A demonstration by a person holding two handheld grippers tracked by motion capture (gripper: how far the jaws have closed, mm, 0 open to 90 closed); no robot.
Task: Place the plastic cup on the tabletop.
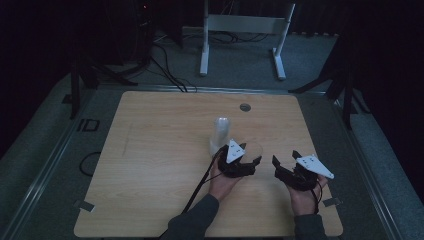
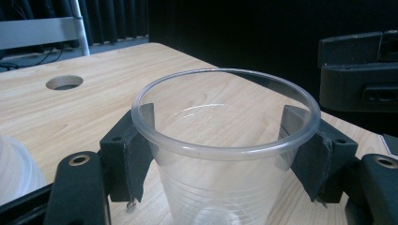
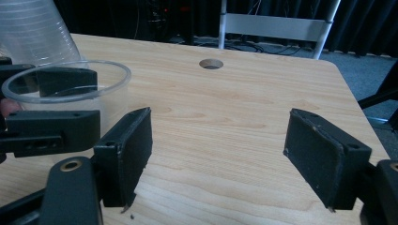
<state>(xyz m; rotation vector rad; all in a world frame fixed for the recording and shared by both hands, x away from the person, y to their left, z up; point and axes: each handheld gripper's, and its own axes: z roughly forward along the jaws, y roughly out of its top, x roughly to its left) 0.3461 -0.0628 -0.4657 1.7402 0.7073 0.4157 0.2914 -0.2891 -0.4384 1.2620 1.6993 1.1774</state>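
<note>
L gripper (image 1: 248,156) has its jaws pinching a clear, ribbed plastic cup (image 2: 225,154), upright, one pad on each side of the wall just under the rolled rim. Grip sits high on the cup, probably so the thin wall doesn't buckle and the mouth stays open and level; the cup's base is low between the jaws, and whether it rests on the worktop or is lifted just off it, can't tell. Just outside the L jaws, on their far-left side, stands a stack of clear plastic cups, mouth down (image 1: 221,131), so my guess is the held cup belongs w/ that stack, being pulled off or about to go back on.

R gripper (image 1: 284,161) has its jaws spread wide w/ nothing between them, only bare wood; it hovers beside the L one, pads apart from the cup, likely waiting to steady or take it.

Worktop (image 1: 160,165) is pale wood-grain laminate w/ a round cable hole (image 3: 210,63) beyond the jaws, otherwise bare. Room is dim: black curtains, grey carpet floor, a white metal frame (image 1: 242,30) and loose cables behind the worktop.
</note>
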